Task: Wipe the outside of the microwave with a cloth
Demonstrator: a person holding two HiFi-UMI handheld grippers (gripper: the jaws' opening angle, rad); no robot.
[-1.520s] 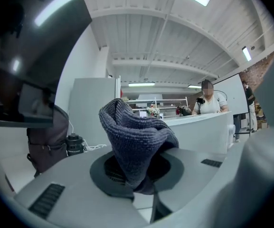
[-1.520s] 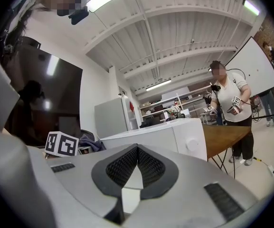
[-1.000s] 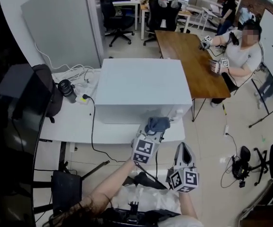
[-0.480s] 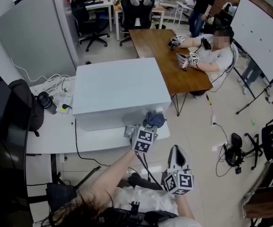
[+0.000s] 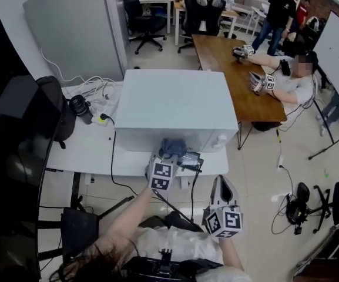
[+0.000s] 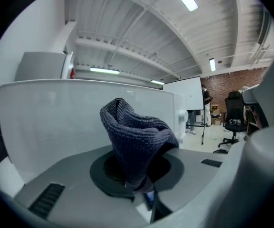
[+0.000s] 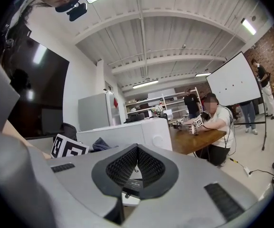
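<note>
The left gripper (image 5: 167, 159), jaws clamped on the dark cloth (image 5: 173, 146), now presses it further left along the near face of the microwave (image 5: 175, 101) than a second ago, so the front wipe looks well under way; the right gripper (image 5: 224, 184) hangs closed and empty, nearer and to the right

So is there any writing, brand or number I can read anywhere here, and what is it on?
None can be read in any view.
Left gripper, its cube: black-and-white square pattern, no letters.
Right gripper, its cube: the same kind of pattern, no letters.
Microwave: plain white, no label shows.
Whiteboard: a few dots only.
</note>
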